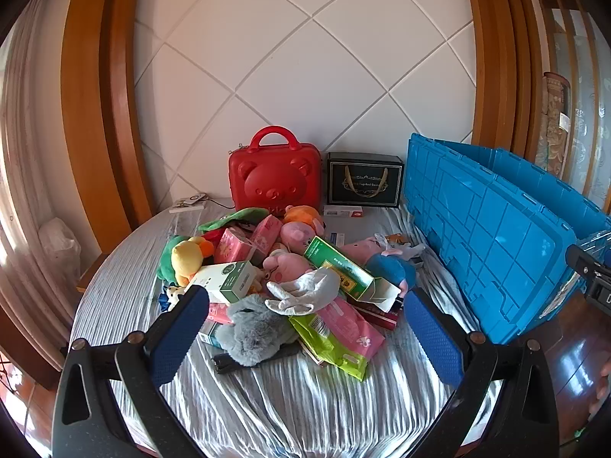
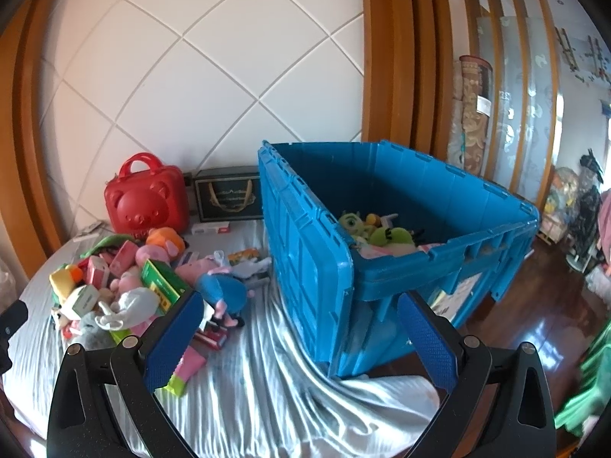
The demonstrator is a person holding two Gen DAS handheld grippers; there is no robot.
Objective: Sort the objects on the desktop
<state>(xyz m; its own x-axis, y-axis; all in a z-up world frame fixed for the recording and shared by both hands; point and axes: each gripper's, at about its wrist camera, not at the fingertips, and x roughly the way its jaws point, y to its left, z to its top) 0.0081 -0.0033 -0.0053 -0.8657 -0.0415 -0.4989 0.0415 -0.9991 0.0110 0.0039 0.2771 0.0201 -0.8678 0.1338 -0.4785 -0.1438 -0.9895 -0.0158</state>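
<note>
A pile of plush toys and boxes lies on the striped cloth: a grey plush rabbit, a white plush, a green box, a pink wipes pack, a yellow duck. My left gripper is open and empty, just in front of the pile. My right gripper is open and empty, hanging before the blue crate, which holds green plush toys. The pile shows at left in the right wrist view.
A red bear case and a black gift box stand at the back by the tiled wall. The blue crate stands at the right edge of the table. Wooden floor lies beyond it.
</note>
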